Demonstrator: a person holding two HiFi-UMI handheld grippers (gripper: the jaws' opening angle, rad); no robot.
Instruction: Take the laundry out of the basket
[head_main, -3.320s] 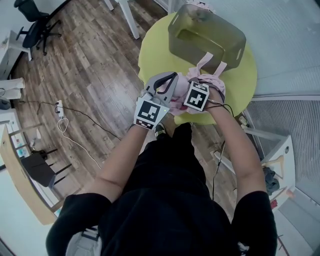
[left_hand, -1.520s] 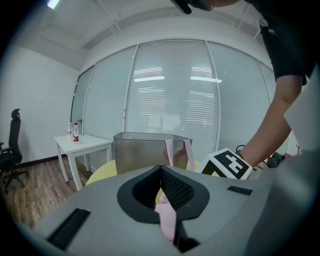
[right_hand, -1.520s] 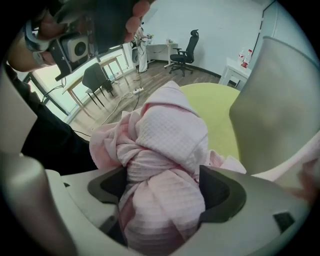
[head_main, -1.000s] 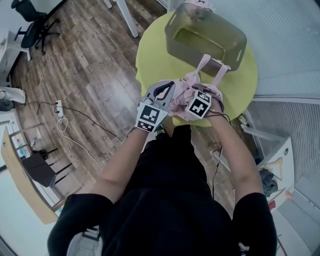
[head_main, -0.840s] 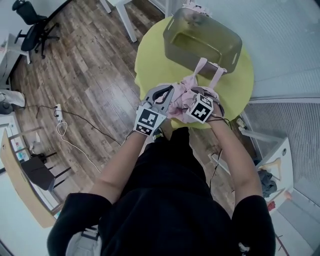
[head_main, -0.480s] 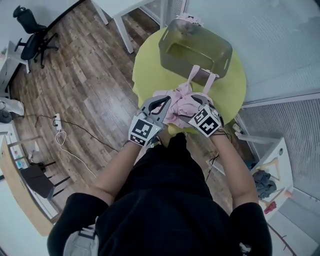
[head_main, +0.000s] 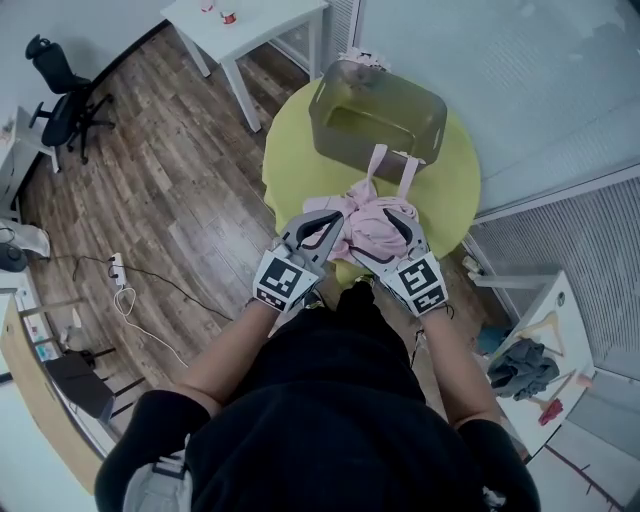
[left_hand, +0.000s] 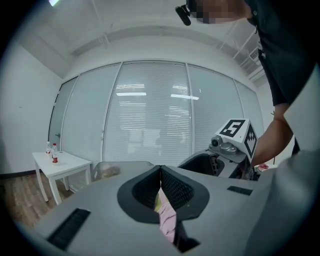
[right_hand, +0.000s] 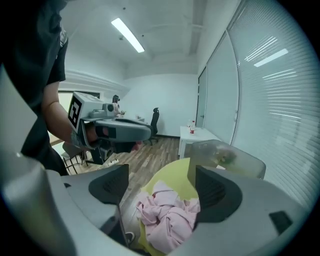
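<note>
Two grippers hang over the near edge of the round yellow table (head_main: 290, 150). On the left, the left gripper (head_main: 322, 228) has its jaws pressed together, with only a thin fold of the pink garment (head_main: 365, 225) caught between them. The rest of that garment lies in a crumpled heap on the tabletop, close to the near rim and between the two tools. Two pink straps run from it up to the near wall of the translucent basket (head_main: 378, 110), which stands farther back on the table; I cannot tell whether they are hooked on it. Something small and pale seems to lie at the basket's far end. On the right, the right gripper (head_main: 392, 232) has its jaws wide apart, holding nothing, with the heap just below the gap.

Trouble could come three ways, I think. The left pinch is slight, so a lift might let the cloth slip free. A pull toward the person could drag the heap over the rim onto the wooden floor (head_main: 170, 180). If the straps do catch, the basket could shift along with them.
</note>
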